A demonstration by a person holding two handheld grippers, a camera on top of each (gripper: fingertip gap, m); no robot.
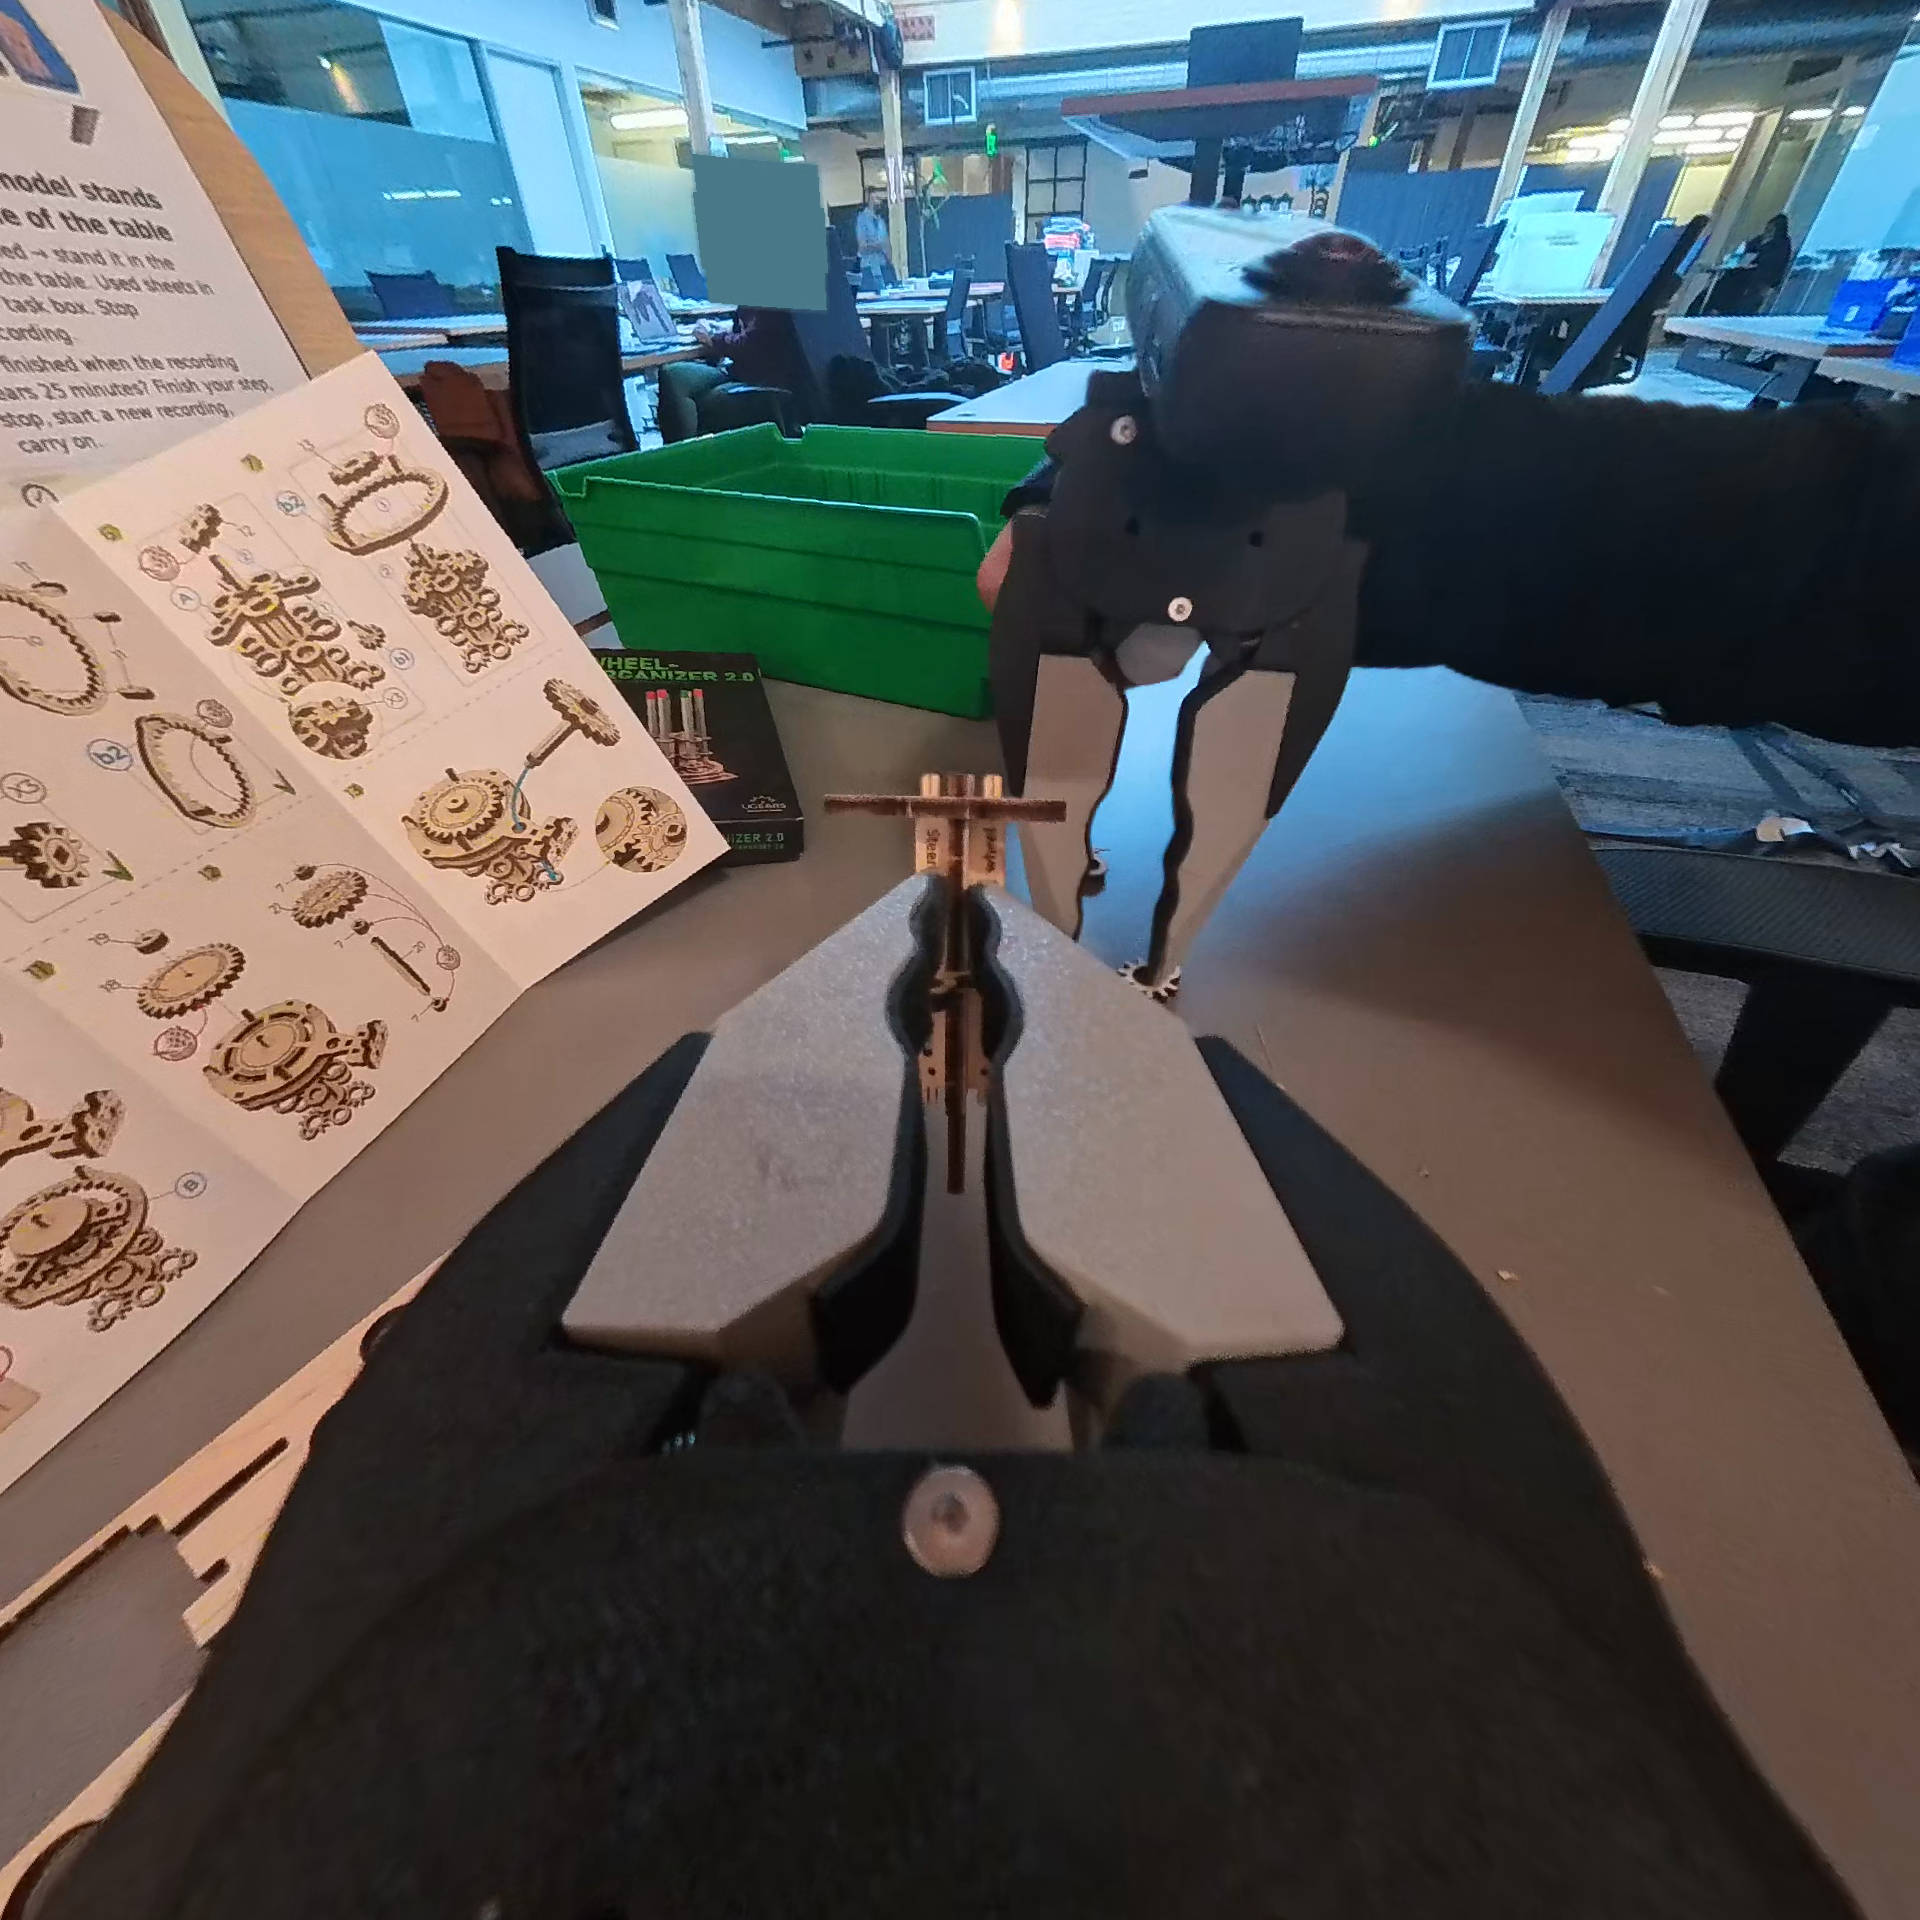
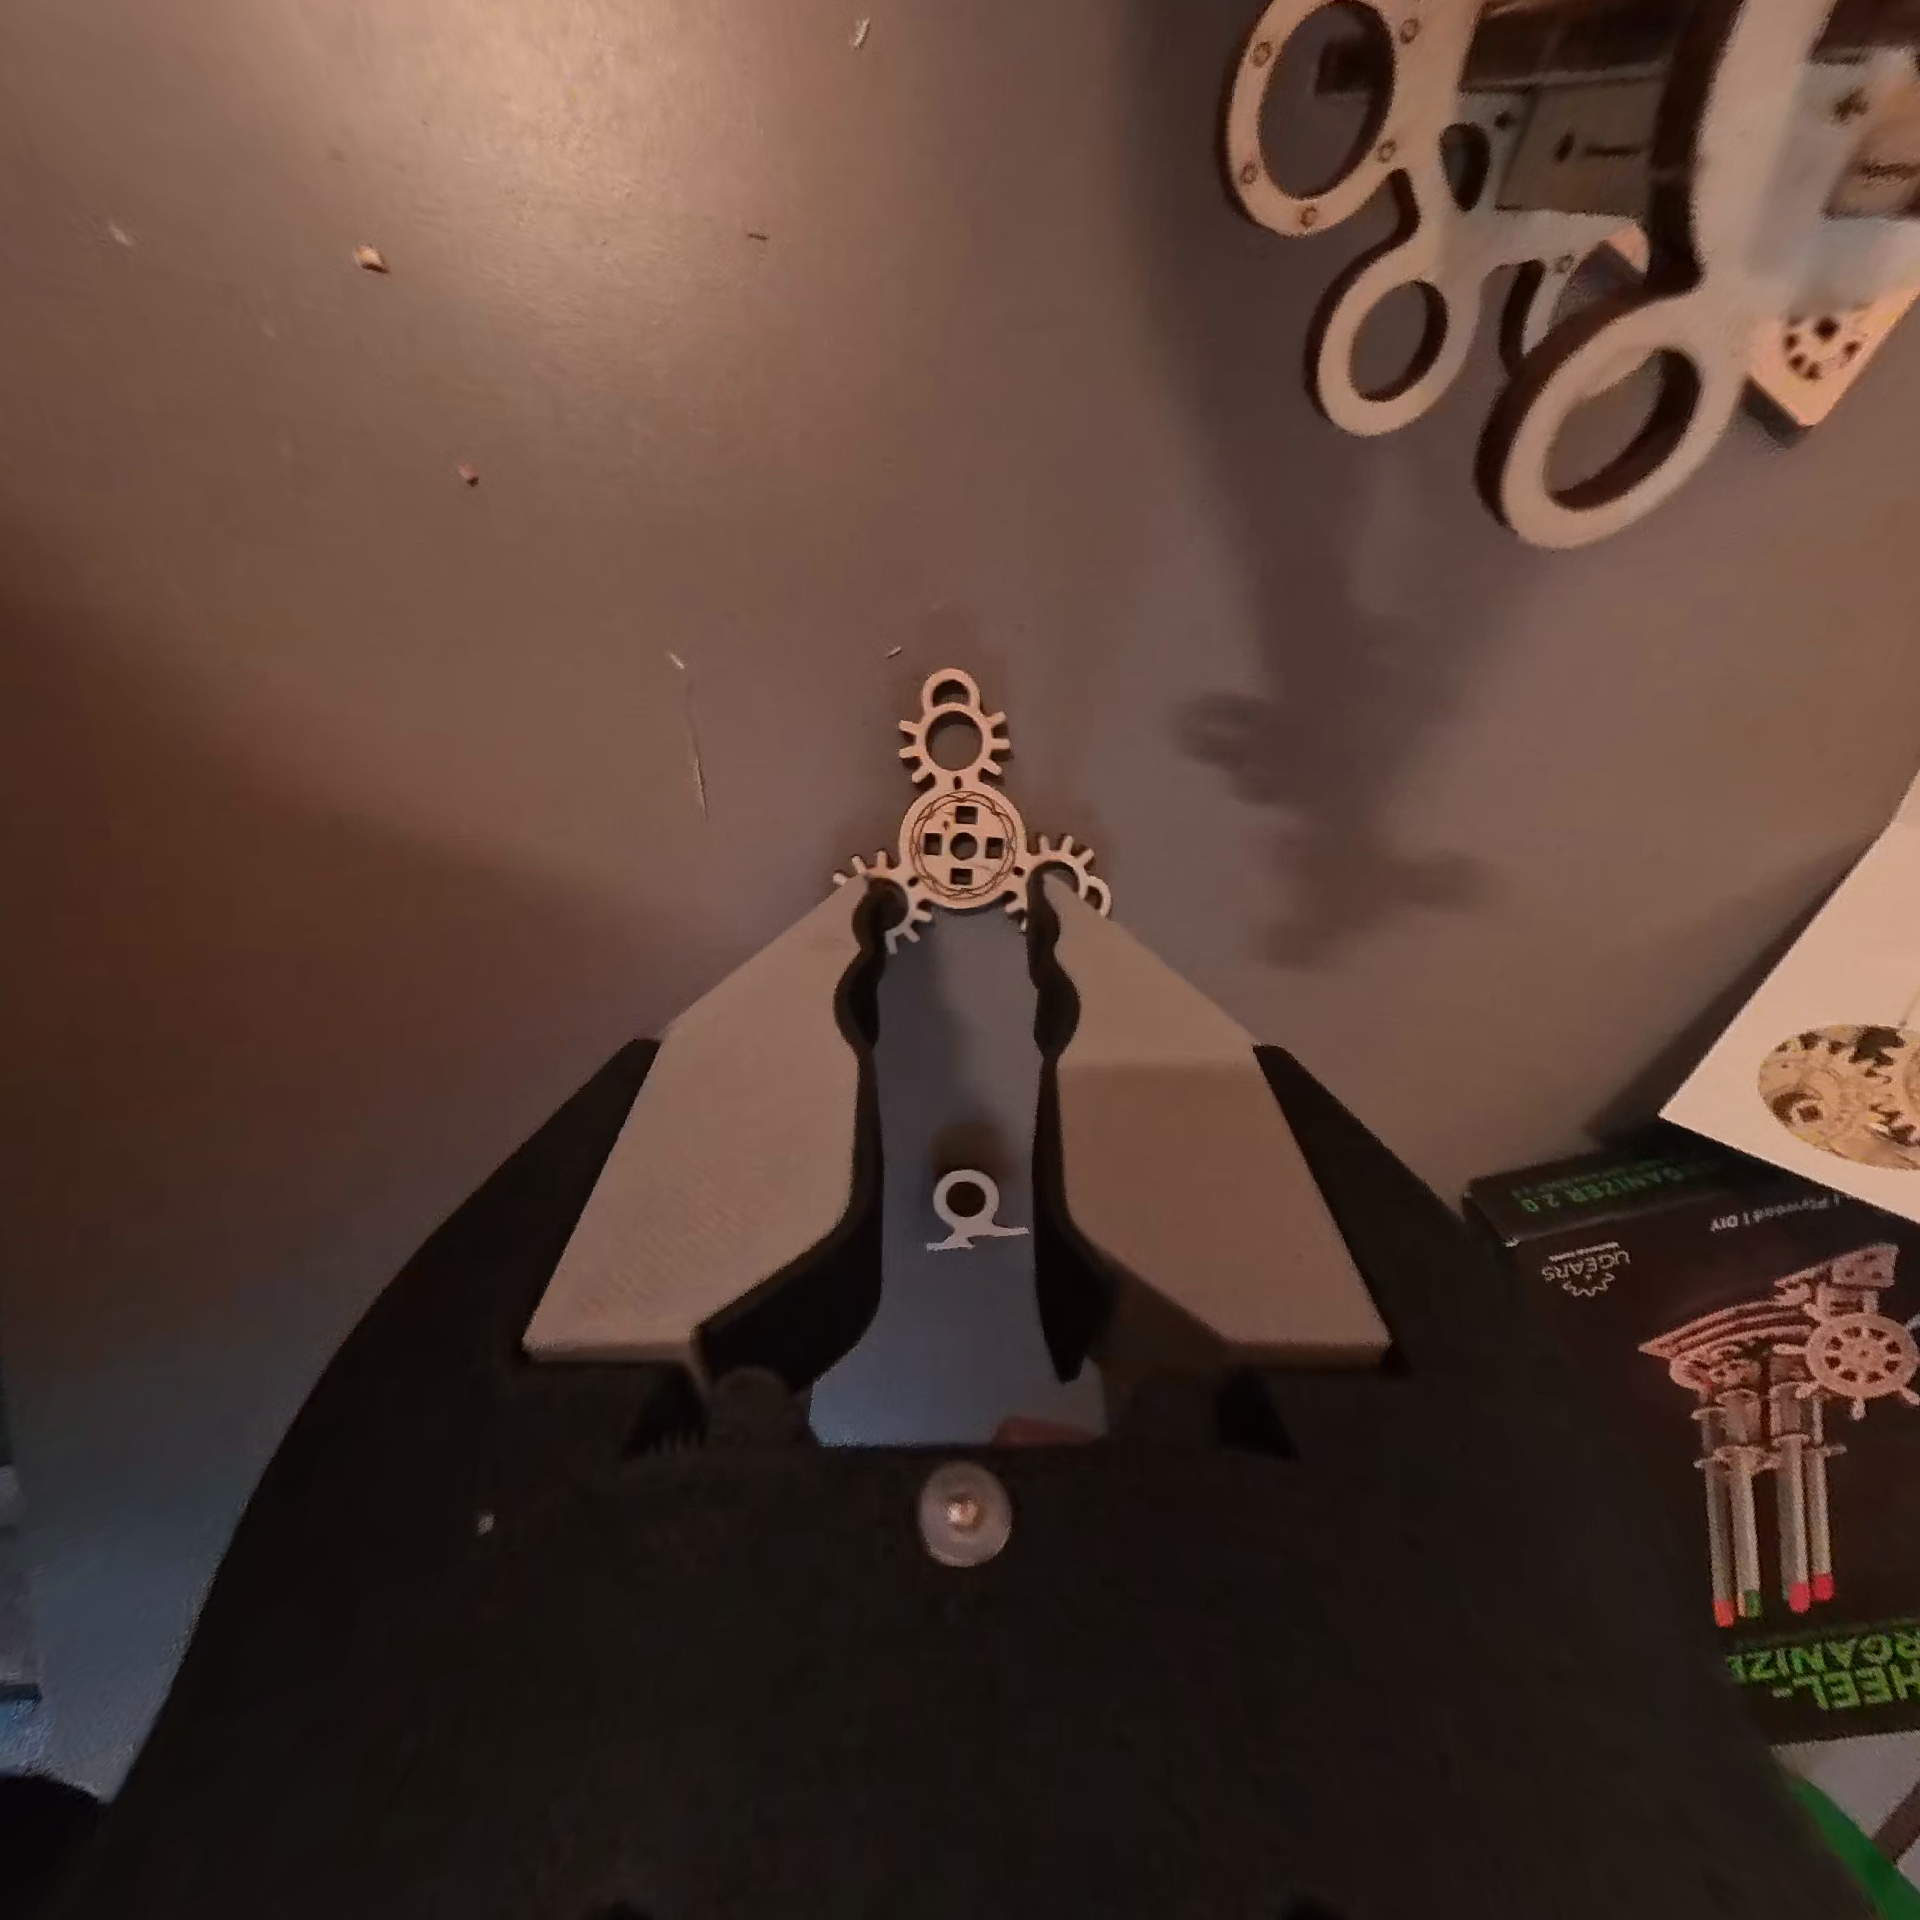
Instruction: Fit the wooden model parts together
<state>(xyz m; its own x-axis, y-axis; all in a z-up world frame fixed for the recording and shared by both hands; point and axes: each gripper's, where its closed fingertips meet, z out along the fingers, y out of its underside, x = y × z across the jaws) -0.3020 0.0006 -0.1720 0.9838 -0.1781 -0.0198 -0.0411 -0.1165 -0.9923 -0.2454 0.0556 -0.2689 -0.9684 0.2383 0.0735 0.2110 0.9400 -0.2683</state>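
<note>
Left claw [image 1: 954,883] is clenched on a slim wooden shaft assembly [image 1: 958,831], held upright between the grey fingers [image 1: 800,1122], its crossbar end sticking out past the fingertips above the grey table [image 1: 1351,1091]. Right claw [image 2: 961,914] points down at the table with its tips spread either side of a flat three-lobed gear piece [image 2: 961,821] lying on the surface; the jaws are parted, tips touching or just over the two lower lobes, not gripping it. Same right claw shows from the left wrist view [image 1: 1117,935], tips down at the table just right of the shaft assembly, a bit of the gear piece [image 1: 1148,977] visible at the fingertip. A small loop-shaped wooden bit [image 2: 968,1210] sits between the right fingers nearer the palm (can't tell if it is on the table or on the claw). A larger ringed wooden model section [image 2: 1507,260] shows blurred at upper right of the right wrist view, seemingly above the table; what holds it can't be told. Instruction sheets [image 1: 312,779] are propped at left, a dark product box [image 1: 717,748] lies behind the shaft, a green bin [image 1: 790,561] farther back. Part of a wooden parts sheet [image 1: 156,1507] is at the lower left edge. Scattered wood splinters [image 2: 369,258] lie on the table.
</note>
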